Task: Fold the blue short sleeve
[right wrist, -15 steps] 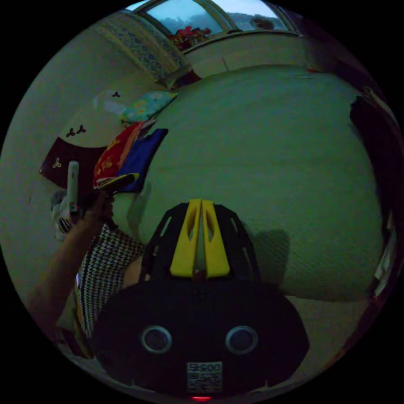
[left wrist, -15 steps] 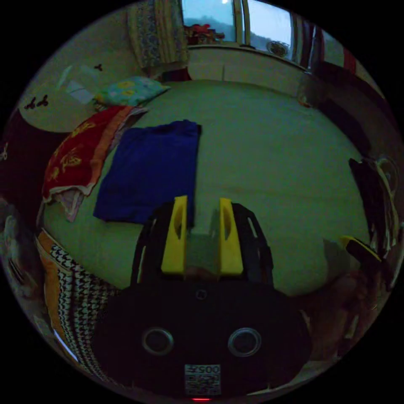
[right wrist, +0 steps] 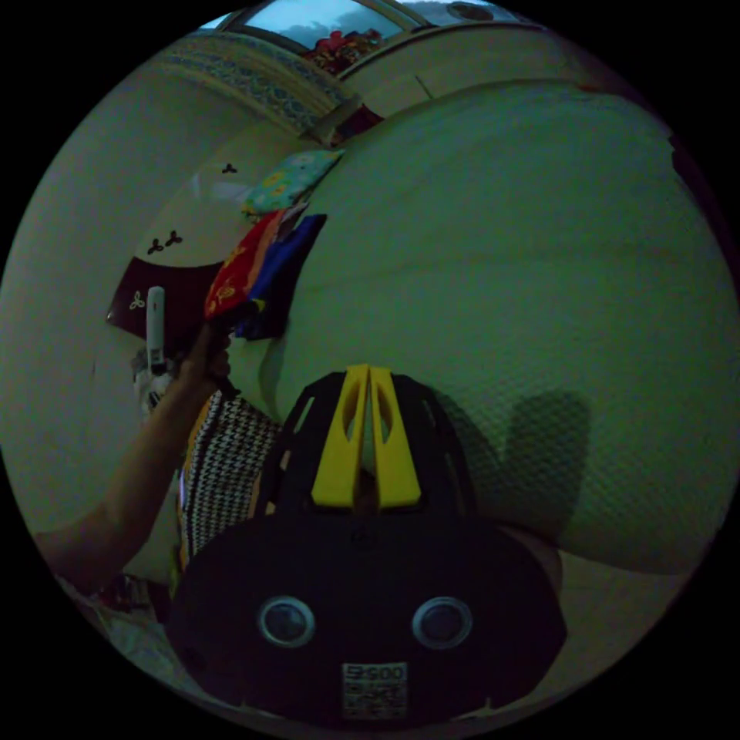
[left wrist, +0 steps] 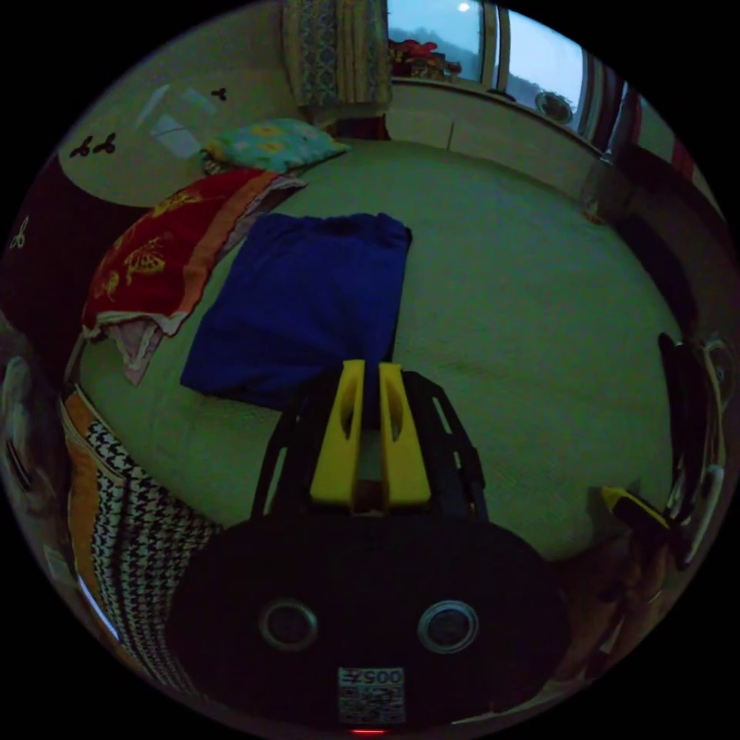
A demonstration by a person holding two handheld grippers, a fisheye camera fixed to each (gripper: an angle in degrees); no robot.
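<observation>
The folded blue short-sleeve shirt point(left wrist: 304, 308) lay flat on the pale green bed cover point(left wrist: 509, 308), beside a red and orange patterned cloth point(left wrist: 154, 262). The left gripper point(left wrist: 370, 385) hovered at its near edge, yellow jaws almost closed, gripping nothing. The right gripper point(right wrist: 368, 385) hung over bare cover, jaws nearly together, empty.

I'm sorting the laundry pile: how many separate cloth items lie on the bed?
3 that I can make out: the blue short sleeve in the middle, a red patterned cloth beside it, and a floral pillow beyond. A pale layer under the red cloth may be another.
</observation>
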